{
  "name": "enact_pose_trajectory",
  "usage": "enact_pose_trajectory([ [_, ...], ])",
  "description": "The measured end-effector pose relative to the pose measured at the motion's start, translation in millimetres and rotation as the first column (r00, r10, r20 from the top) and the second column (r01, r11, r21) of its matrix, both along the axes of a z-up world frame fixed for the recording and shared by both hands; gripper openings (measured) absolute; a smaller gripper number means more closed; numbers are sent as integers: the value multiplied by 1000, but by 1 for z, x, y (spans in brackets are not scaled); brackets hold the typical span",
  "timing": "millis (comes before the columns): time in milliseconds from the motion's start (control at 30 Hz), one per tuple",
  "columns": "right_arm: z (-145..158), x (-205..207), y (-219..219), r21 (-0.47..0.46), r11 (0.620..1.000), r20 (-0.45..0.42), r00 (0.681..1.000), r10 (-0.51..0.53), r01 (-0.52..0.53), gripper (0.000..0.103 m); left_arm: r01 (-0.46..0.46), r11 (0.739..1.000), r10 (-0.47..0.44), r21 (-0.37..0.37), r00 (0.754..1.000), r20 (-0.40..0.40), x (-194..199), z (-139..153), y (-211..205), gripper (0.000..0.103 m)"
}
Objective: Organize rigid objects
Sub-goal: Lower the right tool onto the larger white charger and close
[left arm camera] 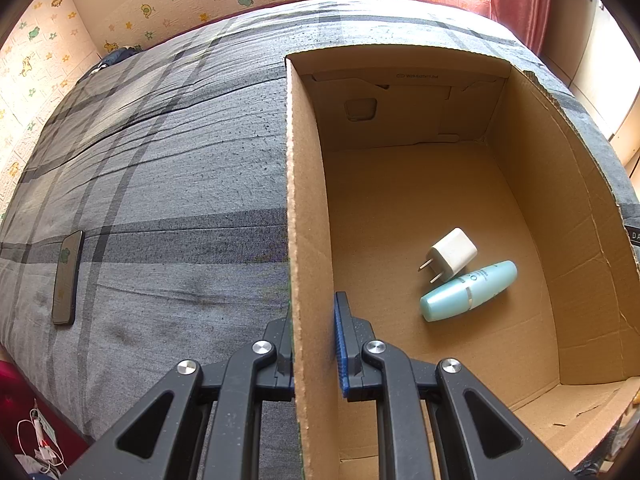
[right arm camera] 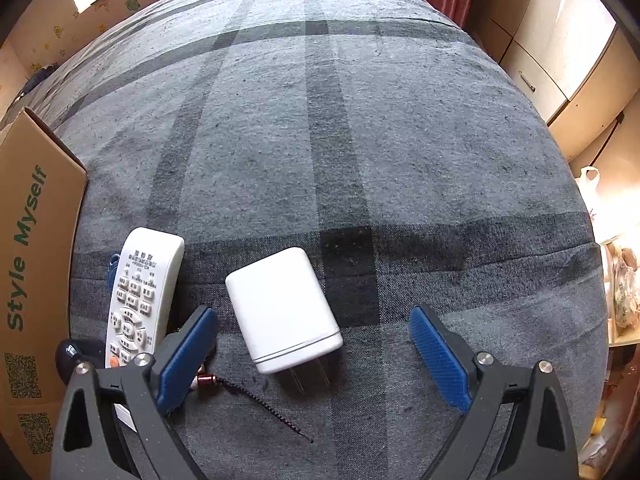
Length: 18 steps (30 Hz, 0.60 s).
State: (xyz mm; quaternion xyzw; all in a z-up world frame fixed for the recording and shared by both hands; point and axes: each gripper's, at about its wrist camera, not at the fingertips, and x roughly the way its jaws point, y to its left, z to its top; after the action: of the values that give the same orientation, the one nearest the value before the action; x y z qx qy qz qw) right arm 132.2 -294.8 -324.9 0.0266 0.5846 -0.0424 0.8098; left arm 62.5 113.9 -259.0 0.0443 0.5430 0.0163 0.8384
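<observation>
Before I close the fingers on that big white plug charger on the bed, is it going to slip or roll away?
The white charger looks like hard, smooth plastic, so it should stay stiff but may slide a little against the fingers. It lies flat on a broad face, so rolling seems unlikely. The soft bed cover under it may give when pressed. Its prongs point toward the open right gripper.
</observation>
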Motion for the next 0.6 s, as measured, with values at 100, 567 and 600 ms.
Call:
enact_pose_trajectory([
  [100,-1,3,2,4,1000,-7,1000,4,-4,89,1,1000,-1,2,1000,0,0,0,0,15],
  [567,13,-7,27,11,1000,19,1000,17,-17,50,-3,1000,3,-1,1000,1,0,0,0,15],
  [600,15,-9,27,8,1000,16,1000,17,-17,50,-3,1000,3,-2,1000,1,0,0,-1,15],
])
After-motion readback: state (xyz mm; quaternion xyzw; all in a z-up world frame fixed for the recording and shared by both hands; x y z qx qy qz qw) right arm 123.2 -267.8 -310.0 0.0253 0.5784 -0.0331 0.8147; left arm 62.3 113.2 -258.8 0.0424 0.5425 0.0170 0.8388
